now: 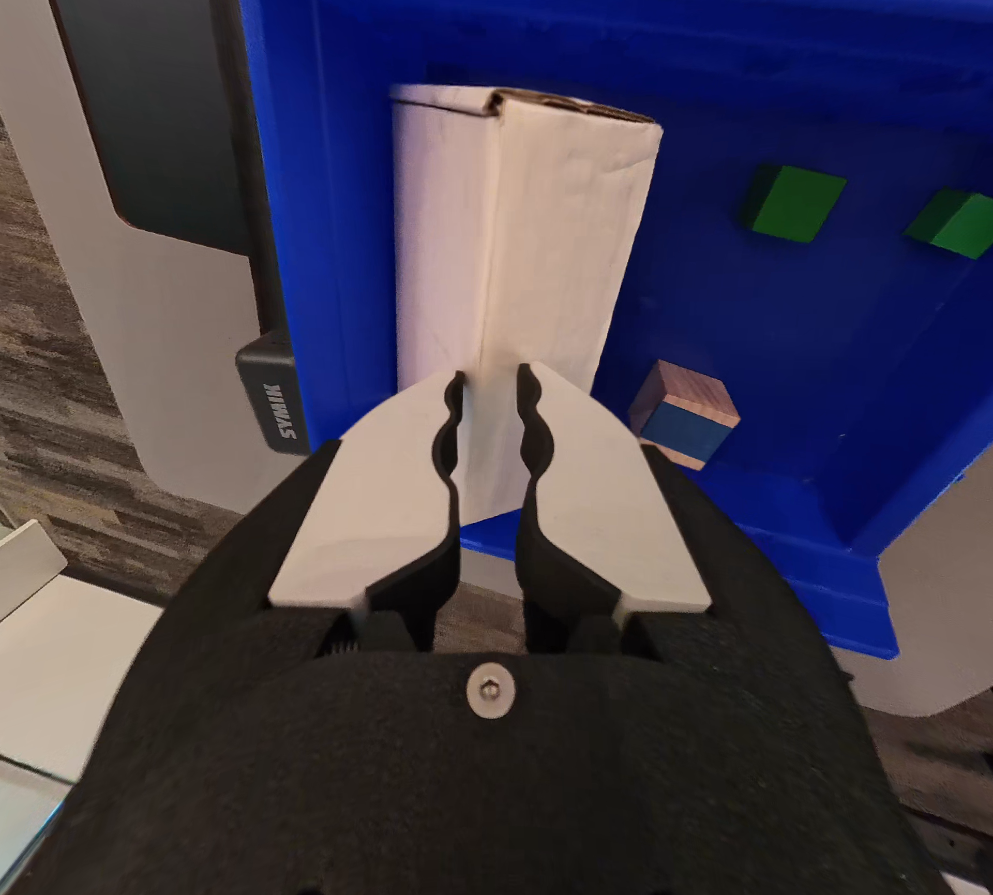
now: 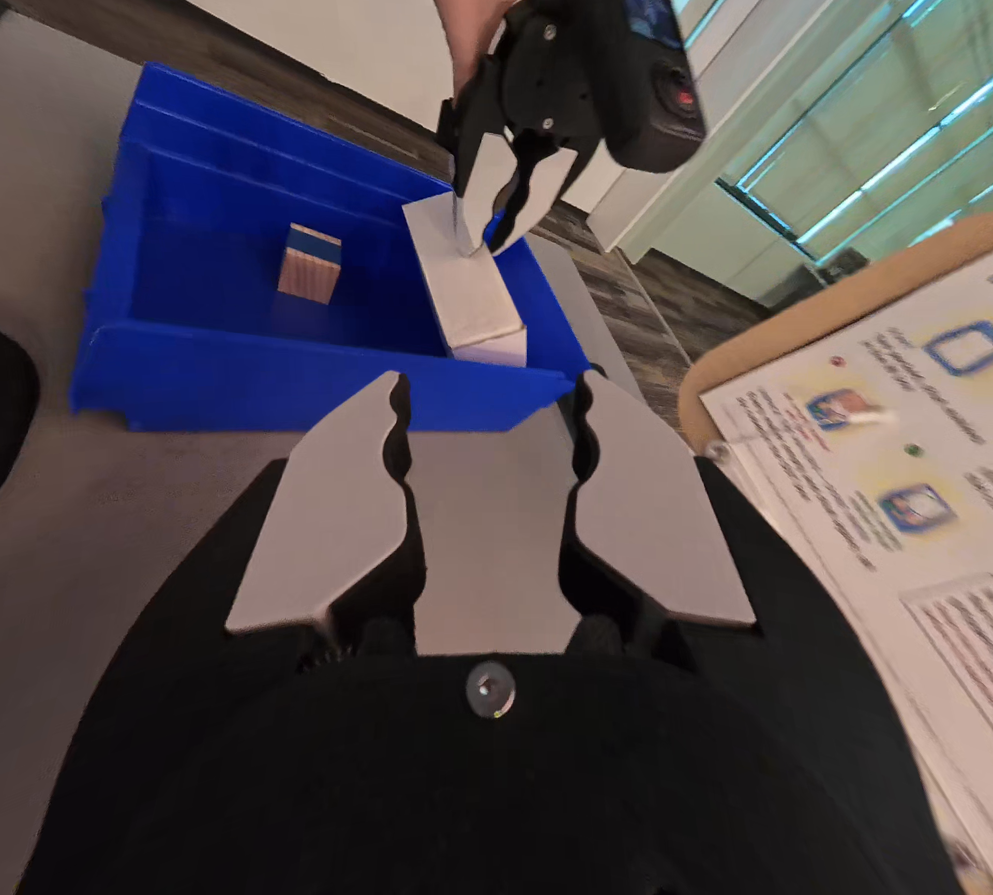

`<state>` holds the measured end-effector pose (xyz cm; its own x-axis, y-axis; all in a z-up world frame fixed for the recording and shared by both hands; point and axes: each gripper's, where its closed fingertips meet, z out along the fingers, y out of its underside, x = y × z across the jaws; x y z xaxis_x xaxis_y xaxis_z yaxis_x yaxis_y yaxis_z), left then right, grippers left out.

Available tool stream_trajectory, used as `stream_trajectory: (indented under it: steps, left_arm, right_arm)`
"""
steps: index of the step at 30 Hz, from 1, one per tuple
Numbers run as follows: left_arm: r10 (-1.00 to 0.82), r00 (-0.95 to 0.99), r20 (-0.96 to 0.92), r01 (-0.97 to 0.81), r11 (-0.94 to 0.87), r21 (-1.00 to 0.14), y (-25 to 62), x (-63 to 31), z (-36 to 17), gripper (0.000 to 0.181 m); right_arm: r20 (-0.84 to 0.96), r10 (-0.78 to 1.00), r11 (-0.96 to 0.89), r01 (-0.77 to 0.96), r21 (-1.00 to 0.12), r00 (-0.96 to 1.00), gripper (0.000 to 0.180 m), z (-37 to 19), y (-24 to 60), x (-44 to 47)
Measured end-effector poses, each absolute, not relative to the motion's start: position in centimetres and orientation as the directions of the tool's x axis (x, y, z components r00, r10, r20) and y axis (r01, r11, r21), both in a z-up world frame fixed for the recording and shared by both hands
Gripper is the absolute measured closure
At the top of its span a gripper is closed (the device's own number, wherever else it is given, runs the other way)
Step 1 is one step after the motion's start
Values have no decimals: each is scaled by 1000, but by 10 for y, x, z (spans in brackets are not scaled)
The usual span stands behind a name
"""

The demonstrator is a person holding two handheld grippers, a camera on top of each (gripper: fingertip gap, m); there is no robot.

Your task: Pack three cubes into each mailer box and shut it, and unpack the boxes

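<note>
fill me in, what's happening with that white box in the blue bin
A person is working two handheld grippers. The left gripper is clamped on a corner of the shut white mailer box, which sits in the blue bin. Loose in the bin lie a wood-and-blue cube and two green cubes. The right gripper is open and empty, outside the bin over the grey table.
</note>
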<state>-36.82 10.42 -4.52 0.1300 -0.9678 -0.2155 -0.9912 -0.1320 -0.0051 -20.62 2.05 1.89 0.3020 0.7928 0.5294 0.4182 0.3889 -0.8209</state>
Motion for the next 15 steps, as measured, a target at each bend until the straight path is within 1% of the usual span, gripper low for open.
stream_trajectory:
  steps: [1, 5, 10, 11, 13, 15]
  left_arm:
    - [-970, 132, -205, -991, -133, -10, 105, -368, -45, 161]
    - [-967, 127, -221, -991, -117, -57, 111, -367, -42, 162]
    - [-957, 158, -242, -982, -126, -141, 123, -366, -38, 161]
    - [-951, 164, -263, -980, -125, -157, 127, -366, -36, 158]
    - [-928, 180, -326, -973, -119, -199, 136, -365, -30, 159]
    - [-884, 208, -419, -962, -106, -252, 149, -366, -22, 167]
  right_arm:
    - [515, 808, 381, 413, -827, 286, 117, 15, 26, -218]
    - [444, 858, 318, 413, -853, 257, 107, 1, 55, -257]
    - [362, 892, 258, 353, -899, 270, 106, 6, 75, -283]
    - [352, 898, 246, 363, -899, 263, 105, 4, 78, -287]
    - [350, 900, 238, 379, -894, 260, 103, 3, 86, -293]
    - [337, 904, 223, 383, -896, 262, 103, 2, 89, -294]
